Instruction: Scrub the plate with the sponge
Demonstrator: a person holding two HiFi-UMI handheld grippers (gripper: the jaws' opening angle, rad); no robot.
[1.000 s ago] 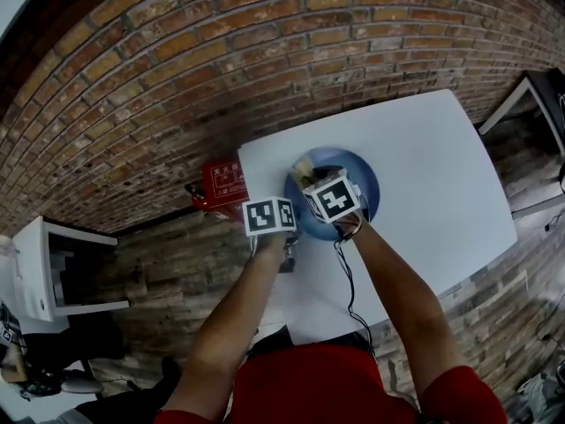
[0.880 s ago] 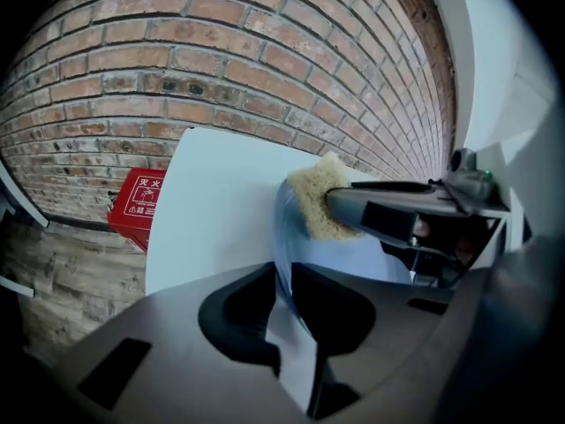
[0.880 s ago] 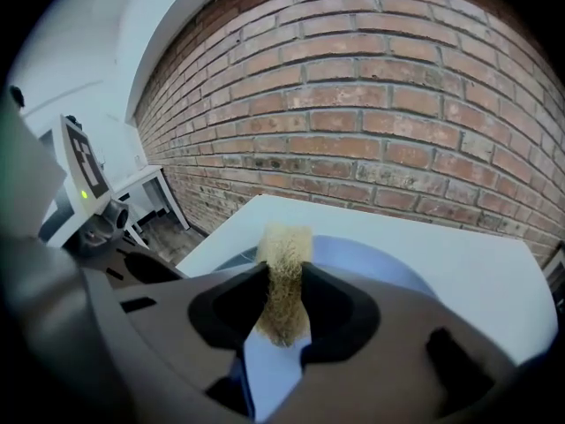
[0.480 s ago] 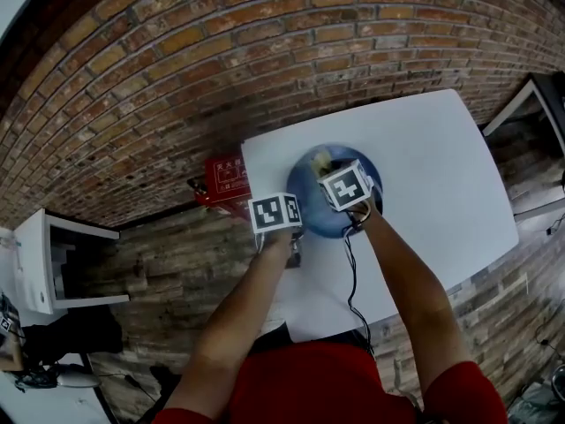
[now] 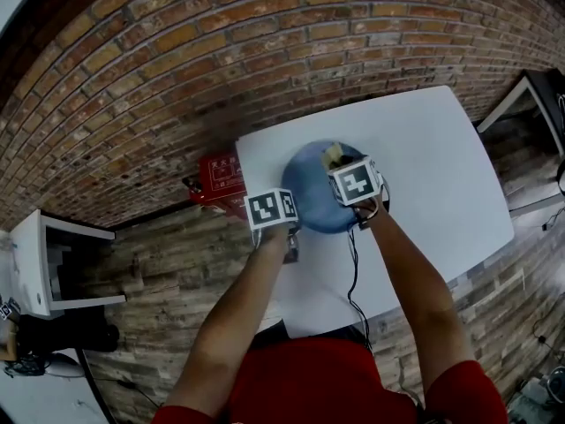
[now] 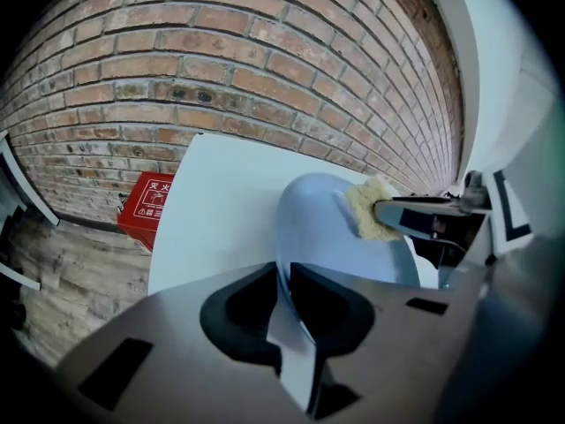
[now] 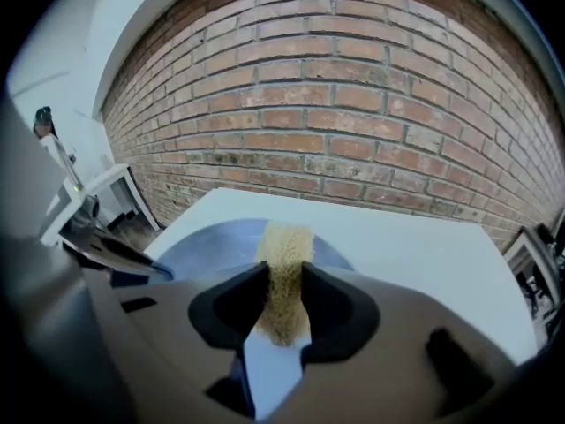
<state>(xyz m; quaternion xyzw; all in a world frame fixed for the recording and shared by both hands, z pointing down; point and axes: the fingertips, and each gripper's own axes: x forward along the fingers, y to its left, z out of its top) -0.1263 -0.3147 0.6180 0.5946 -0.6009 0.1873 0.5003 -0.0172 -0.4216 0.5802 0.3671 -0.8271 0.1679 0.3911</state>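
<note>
One white, smooth, rectangular counter (image 5: 441, 157) stands before one red-brown brick wall (image 5: 221, 69) with pale mortar joints. The counter carries one round blue plate (image 5: 309, 188), glossy and smooth with a thin rim, lying toward the counter's 9 o'clock end. One pale yellow sponge (image 7: 284, 241), coarse and fibrous, forms a narrow upright block.

Two tongs are in use, each with dark, rounded pads set in a grey body and each topped by one white cube with black square markers.

The left tongs (image 6: 284, 272) stand narrow. The plate's thin rim passes between their pads, which are closed on it at about the plate's 8 o'clock in the head view. The right tongs (image 7: 284, 274) are clamped on the sponge, which fills the gap between the pads and projects beyond the tips. The free end of the sponge meets the plate's blue surface near its 12 o'clock edge. In the left gripper view the sponge appears at the plate's 2 o'clock, with the right tongs behind it.

One red rectangular box (image 5: 222, 177) with white print sits at the foot of the wall, at the plate's 9 o'clock, beyond the counter's edge. The floor (image 5: 168, 263) is of rough grey-brown wooden planks.
</note>
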